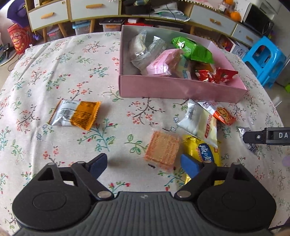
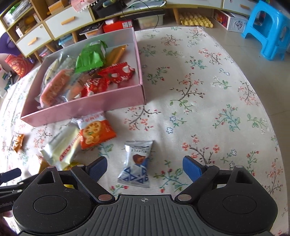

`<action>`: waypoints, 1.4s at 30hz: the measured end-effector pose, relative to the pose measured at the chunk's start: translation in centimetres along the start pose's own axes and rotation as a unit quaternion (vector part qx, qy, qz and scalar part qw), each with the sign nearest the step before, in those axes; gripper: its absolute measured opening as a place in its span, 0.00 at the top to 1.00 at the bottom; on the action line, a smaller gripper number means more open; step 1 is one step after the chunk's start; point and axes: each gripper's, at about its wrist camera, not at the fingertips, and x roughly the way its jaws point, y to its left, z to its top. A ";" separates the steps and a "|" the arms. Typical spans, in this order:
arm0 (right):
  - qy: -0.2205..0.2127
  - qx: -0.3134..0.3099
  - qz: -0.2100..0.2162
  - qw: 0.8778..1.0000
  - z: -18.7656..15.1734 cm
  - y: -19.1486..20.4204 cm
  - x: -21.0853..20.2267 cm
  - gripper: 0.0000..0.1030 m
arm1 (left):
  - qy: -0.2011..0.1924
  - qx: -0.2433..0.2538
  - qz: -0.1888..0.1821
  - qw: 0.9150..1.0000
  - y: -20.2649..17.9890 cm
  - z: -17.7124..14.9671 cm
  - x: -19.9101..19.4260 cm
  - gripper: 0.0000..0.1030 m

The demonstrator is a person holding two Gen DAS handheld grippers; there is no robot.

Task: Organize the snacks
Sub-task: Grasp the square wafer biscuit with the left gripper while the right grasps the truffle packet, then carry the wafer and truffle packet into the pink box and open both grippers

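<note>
A pink box [image 1: 181, 90] [image 2: 81, 110] on the floral tablecloth holds several wrapped snacks. My left gripper [image 1: 145, 164] is open and low over the cloth. A pale orange wafer pack [image 1: 162, 149] lies between its fingers, nearer the right one, with no pad touching it. A yellow packet [image 1: 204, 150] sits just beyond that finger. My right gripper [image 2: 145, 168] is open over a silver-and-blue truffle packet [image 2: 136, 163], which lies flat between its fingers, untouched. A white-and-yellow packet [image 1: 201, 123] and an orange cracker packet [image 2: 96, 130] lie in front of the box.
An orange-and-silver packet [image 1: 76, 115] lies alone on the left of the cloth. The table's rounded edge [image 2: 253, 76] curves off to the right, with a blue stool [image 2: 268, 30] on the floor beyond. Cabinets with drawers [image 1: 49, 14] line the back.
</note>
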 end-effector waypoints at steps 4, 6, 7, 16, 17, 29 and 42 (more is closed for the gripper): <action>0.011 0.009 -0.001 1.000 0.1 -0.6 0.7 0.11 | -0.001 0.004 -0.002 1.000 -0.7 0.2 0.2 0.31; 0.017 0.014 0.001 1.000 0.1 -0.7 1.0 0.11 | -0.003 0.009 -0.002 1.000 -0.9 0.3 0.2 0.37; 0.018 0.014 0.002 1.000 0.1 -0.6 1.1 0.11 | -0.004 0.010 -0.001 1.000 -1.0 0.3 0.3 0.38; 0.007 -0.006 -0.005 1.000 -0.2 0.5 1.1 0.12 | -0.011 0.027 0.009 1.000 -1.4 0.3 0.2 0.53; 0.005 -0.011 -0.006 1.000 -0.2 0.6 1.1 0.13 | -0.011 0.028 0.010 1.000 -1.4 0.3 0.1 0.55; -0.019 -0.026 -0.041 0.999 -0.3 1.1 0.8 0.56 | -0.008 0.015 0.000 1.000 -1.0 0.4 -0.1 0.68; -0.024 -0.057 -0.037 0.997 -0.5 2.0 0.5 0.75 | -0.009 -0.012 -0.011 1.000 0.0 0.8 -0.6 0.68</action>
